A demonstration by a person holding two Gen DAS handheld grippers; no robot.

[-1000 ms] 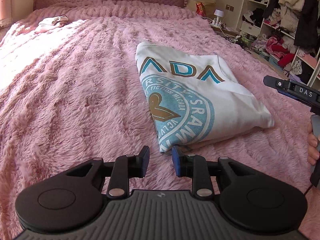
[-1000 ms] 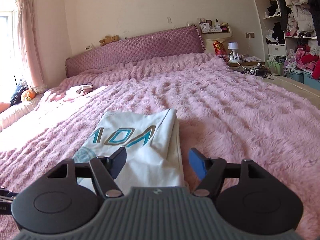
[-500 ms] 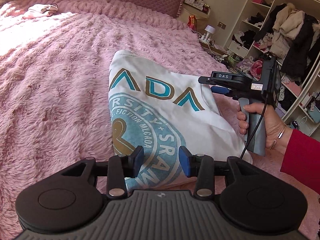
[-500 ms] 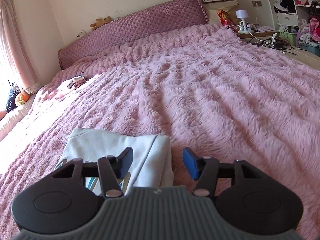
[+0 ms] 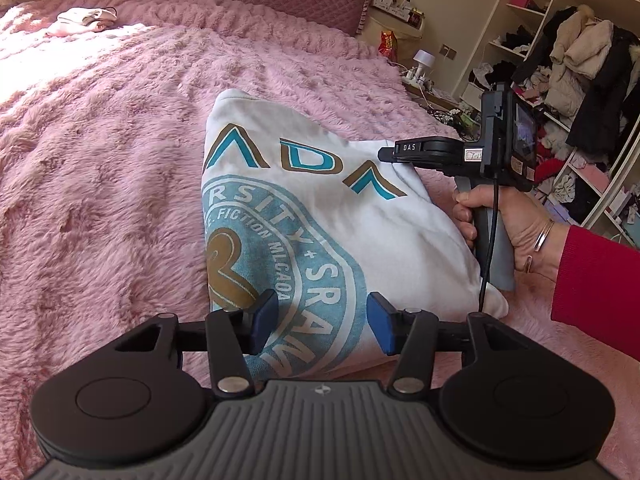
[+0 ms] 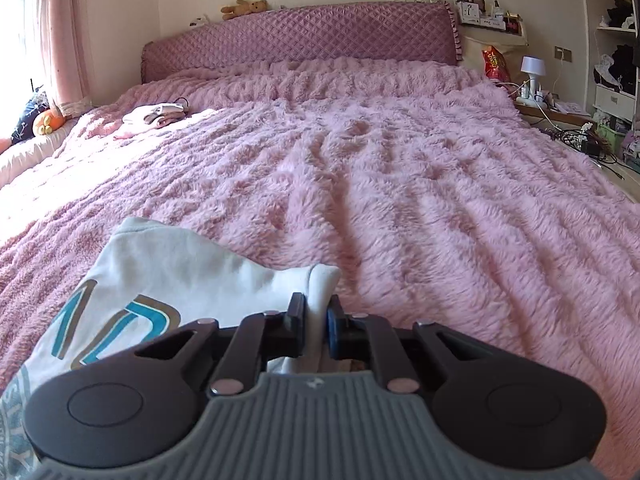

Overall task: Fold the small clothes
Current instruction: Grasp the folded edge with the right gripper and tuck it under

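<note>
A folded white shirt (image 5: 320,216) with a teal and gold print lies on the pink furry bedspread (image 5: 100,160). My left gripper (image 5: 316,320) is open, its fingers apart just over the shirt's near edge. My right gripper (image 6: 316,320) is shut on the shirt's right edge (image 6: 318,292); white cloth sits pinched between its fingers. In the left wrist view the right gripper (image 5: 390,155) sits at the shirt's right side, held by a hand with a red sleeve.
A small pile of pale clothes (image 6: 156,114) lies far left near the purple quilted headboard (image 6: 300,36). A nightstand with a lamp (image 6: 532,70) and cables is at the right. Shelves with hanging clothes (image 5: 580,60) stand beyond the bed's right side.
My right gripper has closed on the shirt's right edge; it was open before. My left gripper has opened wider and moved forward over the shirt's near edge.
</note>
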